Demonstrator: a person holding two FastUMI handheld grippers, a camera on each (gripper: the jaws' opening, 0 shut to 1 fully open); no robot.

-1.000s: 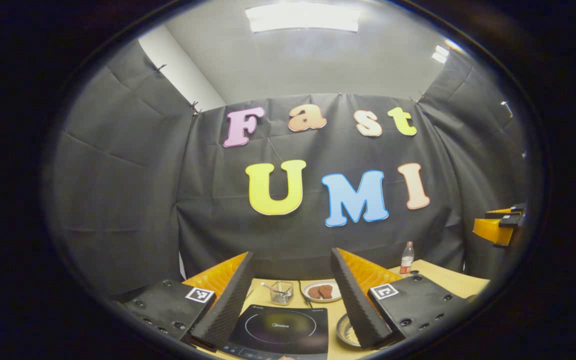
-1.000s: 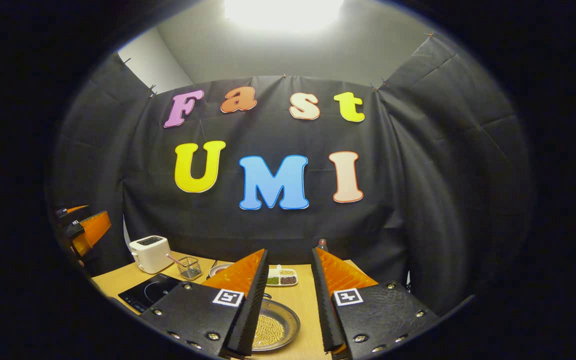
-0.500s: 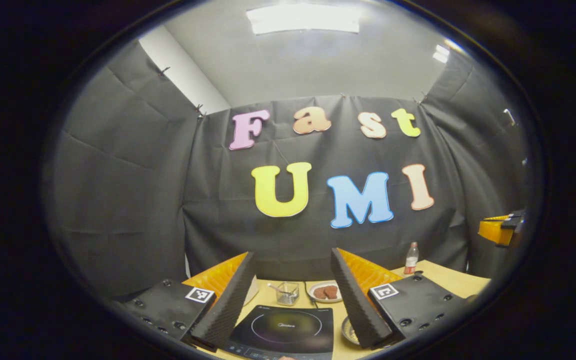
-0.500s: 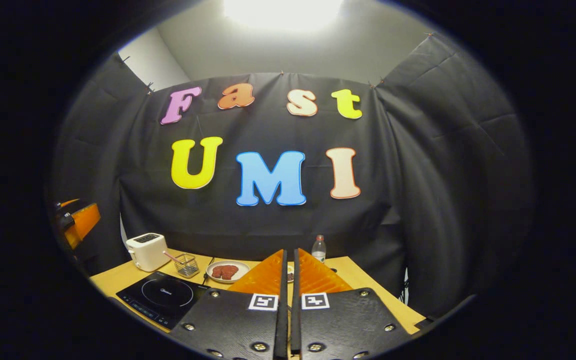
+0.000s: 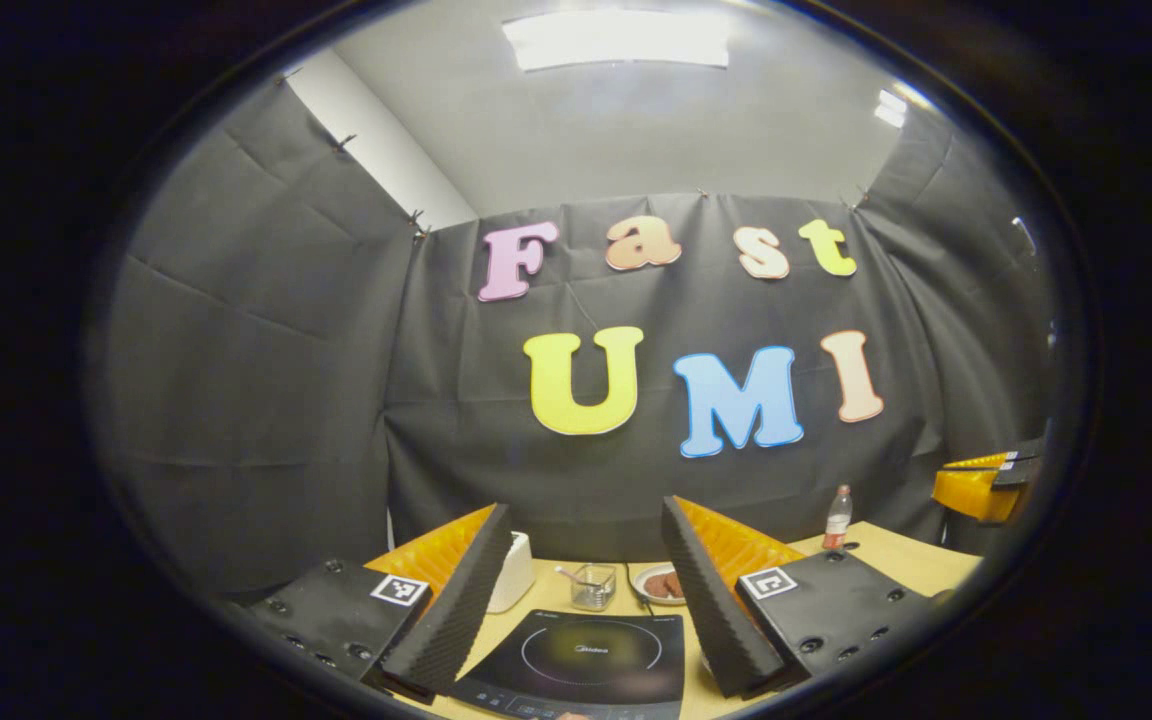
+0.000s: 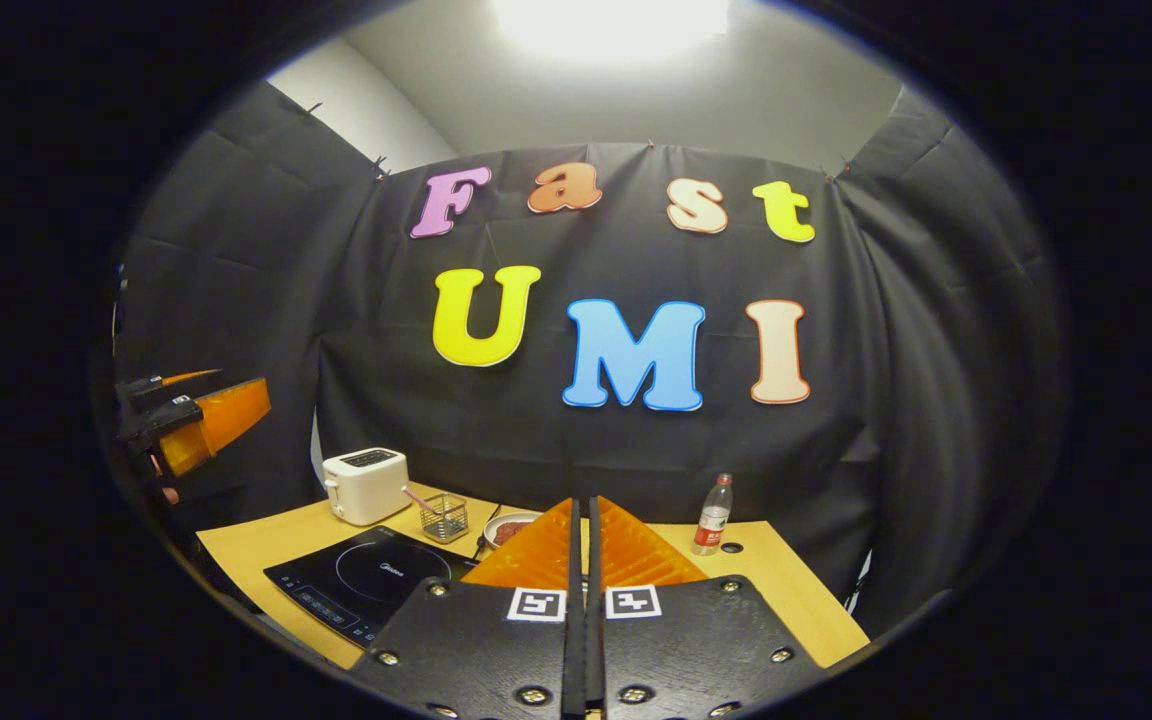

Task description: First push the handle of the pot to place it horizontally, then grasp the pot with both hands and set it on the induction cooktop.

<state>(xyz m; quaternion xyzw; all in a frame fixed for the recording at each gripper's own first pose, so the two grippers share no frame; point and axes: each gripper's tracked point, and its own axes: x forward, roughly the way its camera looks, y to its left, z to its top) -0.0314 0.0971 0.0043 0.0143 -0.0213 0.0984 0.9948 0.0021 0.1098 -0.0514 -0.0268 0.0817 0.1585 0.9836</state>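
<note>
Above the induction cooktop (image 5: 586,660), my left gripper (image 5: 584,508) gapes wide and empty; my right gripper (image 6: 581,502) is pressed closed on nothing, its closed tips suited to nudging the handle. Where the pot sits I cannot tell. I judge it rigid, weighty and slick, best pinched at opposite rims. Behind the cooktop: one toaster (image 6: 366,485), one wire basket (image 6: 444,517), one plate (image 5: 658,583); farther right, one bottle (image 6: 713,515).

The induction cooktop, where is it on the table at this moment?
In the right gripper view the induction cooktop lies on the left part of the table, in front of the toaster and the small wire basket.
</note>
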